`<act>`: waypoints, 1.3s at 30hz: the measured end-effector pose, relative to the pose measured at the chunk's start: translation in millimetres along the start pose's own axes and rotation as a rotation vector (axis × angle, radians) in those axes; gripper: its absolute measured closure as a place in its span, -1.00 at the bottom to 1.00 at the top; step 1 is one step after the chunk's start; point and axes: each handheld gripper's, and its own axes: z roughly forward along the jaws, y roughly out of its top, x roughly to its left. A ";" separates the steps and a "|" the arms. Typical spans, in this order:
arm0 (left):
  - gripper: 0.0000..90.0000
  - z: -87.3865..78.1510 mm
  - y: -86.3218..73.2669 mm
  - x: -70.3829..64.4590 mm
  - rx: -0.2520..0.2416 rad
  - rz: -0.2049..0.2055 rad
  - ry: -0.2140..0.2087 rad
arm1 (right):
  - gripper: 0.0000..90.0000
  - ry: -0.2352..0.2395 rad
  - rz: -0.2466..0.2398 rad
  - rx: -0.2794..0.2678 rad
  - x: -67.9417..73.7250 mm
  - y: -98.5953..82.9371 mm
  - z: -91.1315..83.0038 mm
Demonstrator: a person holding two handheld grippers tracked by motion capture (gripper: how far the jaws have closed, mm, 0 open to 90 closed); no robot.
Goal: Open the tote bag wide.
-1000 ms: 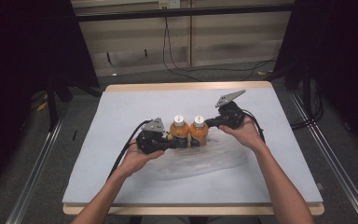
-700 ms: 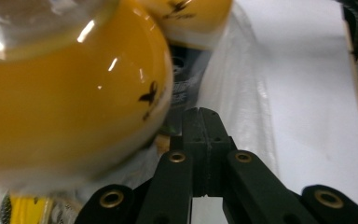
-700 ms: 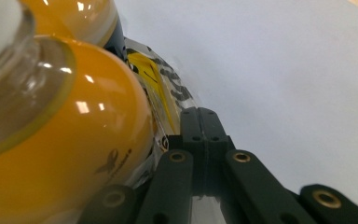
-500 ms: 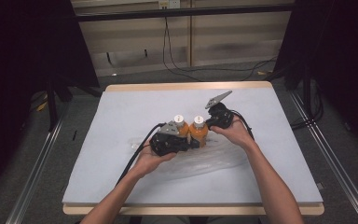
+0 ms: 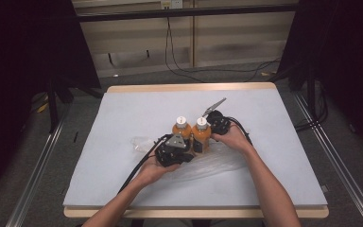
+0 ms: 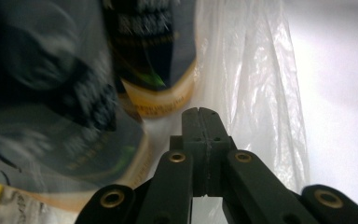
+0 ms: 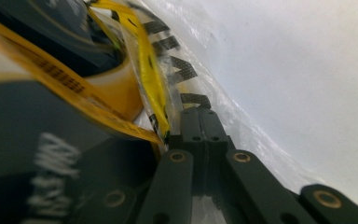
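While two orange bottles (image 5: 181,132) (image 5: 201,134) with white caps stand side by side near the middle of the white table (image 5: 123,113), one clear plastic bag (image 5: 212,161) lies around and in front of them. Two grippers work at it: the left gripper (image 6: 199,116) has its jaws pressed together on the bag's film, and the right gripper (image 7: 200,120) (jaws likewise closed) pinches the bag beside a bottle.

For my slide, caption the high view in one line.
Left gripper and right gripper flank two orange bottles on a clear plastic bag.
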 end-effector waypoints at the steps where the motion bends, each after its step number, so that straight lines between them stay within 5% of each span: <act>1: 1.00 1.0 -1.7 -2.2 0.025 -0.002 -0.006 | 1.00 0.000 0.012 0.004 -0.2 -0.5 0.8; 7: 1.00 0.7 -6.6 -5.7 0.065 0.004 -0.011 | 1.00 -0.018 0.013 0.000 -0.5 1.3 2.3; 8: 1.00 2.8 -7.9 -6.3 0.031 0.001 -0.025 | 1.00 -0.029 0.015 0.000 -0.1 1.9 2.4; 11: 1.00 -0.2 -8.3 -9.3 0.059 0.009 -0.026 | 1.00 -0.052 0.018 -0.008 -0.3 3.5 4.1; 23: 1.00 0.8 -10.7 -9.3 0.029 0.011 -0.049 | 1.00 -0.127 0.015 -0.026 -3.3 13.2 10.4; 35: 1.00 1.8 -13.1 -4.3 0.001 -0.014 -0.052 | 1.00 -0.072 -0.009 -0.105 -0.7 14.6 -10.8; 39: 1.00 2.1 -12.2 -4.3 0.006 -0.007 -0.044 | 1.00 0.013 -0.019 -0.072 -1.0 12.9 -10.3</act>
